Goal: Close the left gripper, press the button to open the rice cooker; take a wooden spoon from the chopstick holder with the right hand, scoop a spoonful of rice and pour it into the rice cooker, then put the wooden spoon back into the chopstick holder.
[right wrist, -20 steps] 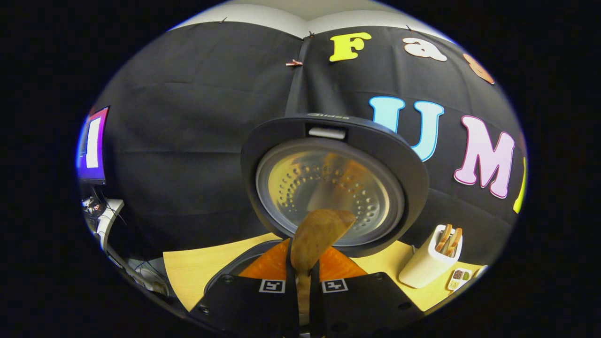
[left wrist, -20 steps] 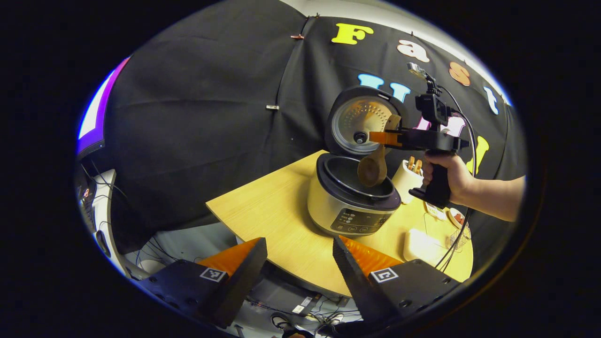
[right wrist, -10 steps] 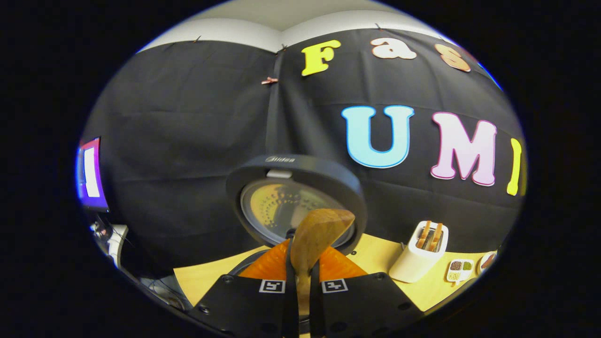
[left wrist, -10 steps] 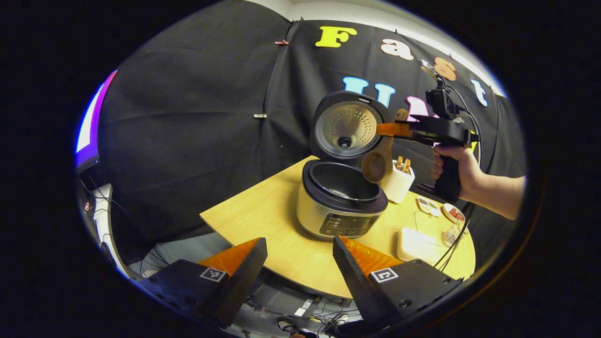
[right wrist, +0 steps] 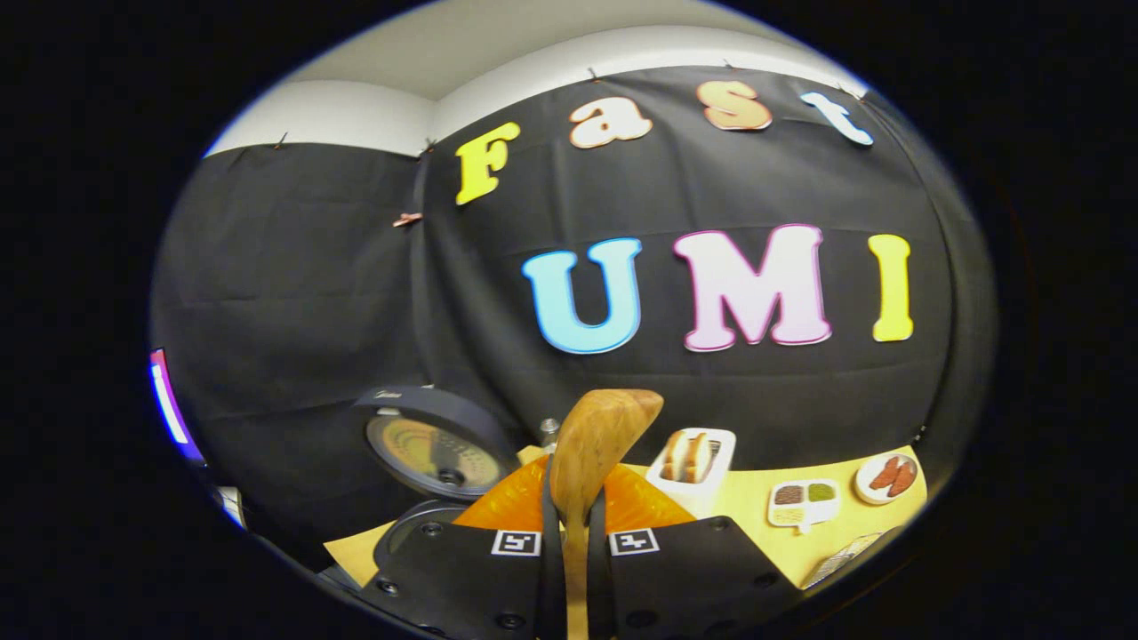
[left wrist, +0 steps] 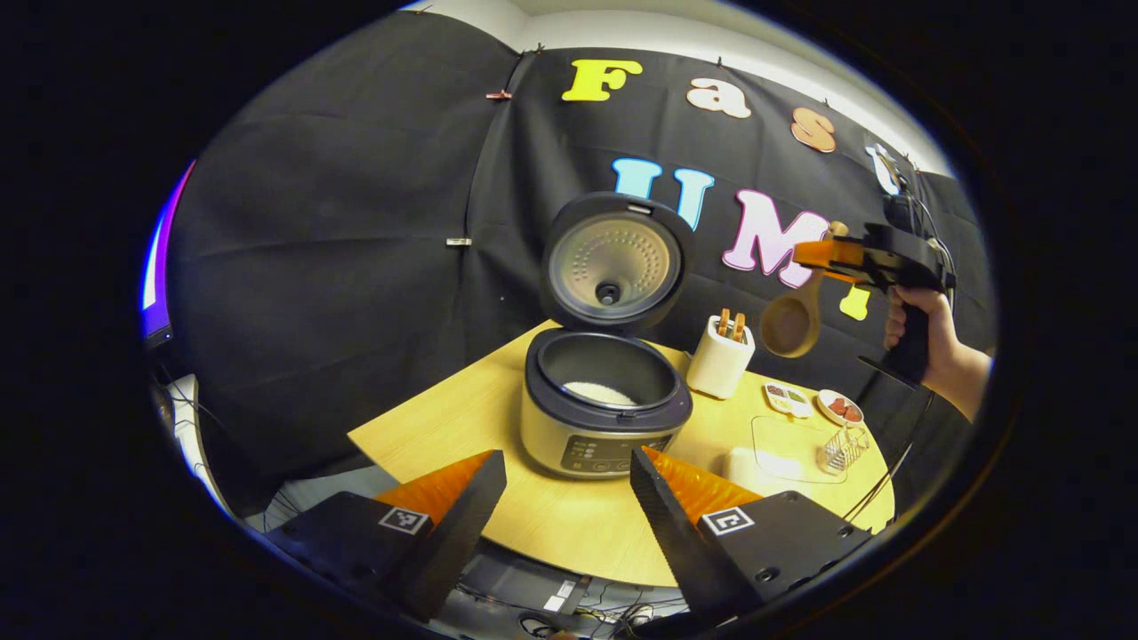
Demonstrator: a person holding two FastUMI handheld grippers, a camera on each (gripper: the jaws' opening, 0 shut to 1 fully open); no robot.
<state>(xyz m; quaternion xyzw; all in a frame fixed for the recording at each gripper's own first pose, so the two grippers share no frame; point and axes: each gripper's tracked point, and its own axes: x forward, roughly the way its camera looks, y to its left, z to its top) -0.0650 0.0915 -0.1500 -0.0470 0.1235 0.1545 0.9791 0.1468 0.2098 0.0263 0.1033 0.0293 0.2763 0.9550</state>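
The rice cooker (left wrist: pixel 605 418) stands on the wooden table (left wrist: pixel 498 418) with its lid (left wrist: pixel 615 263) raised, and white rice lies in its pot. A white chopstick holder (left wrist: pixel 718 357) with wooden utensils stands just right of it. My right gripper (left wrist: pixel 822 255) is high above the table, right of the holder, shut on the handle of a wooden spoon (left wrist: pixel 789 322) whose bowl hangs down. In the right gripper view the spoon (right wrist: pixel 596 444) sticks up between my fingers (right wrist: pixel 524 533), above the holder (right wrist: pixel 693 462) and the lid (right wrist: pixel 436 449). My left gripper (left wrist: pixel 569 484) is open, low, before the cooker.
Right of the chopstick holder lie a small divided dish (left wrist: pixel 787 397), a round dish with red pieces (left wrist: pixel 840 407), a wire rack (left wrist: pixel 840 449) and a pale box (left wrist: pixel 742 462). A hand (left wrist: pixel 925 342) holds the right gripper. A lit screen (left wrist: pixel 156 267) glows at far left.
The right gripper carried the spoon up and to the right, away from over the cooker pot to beyond the chopstick holder. Rice now shows in the pot. The left gripper drew back a little.
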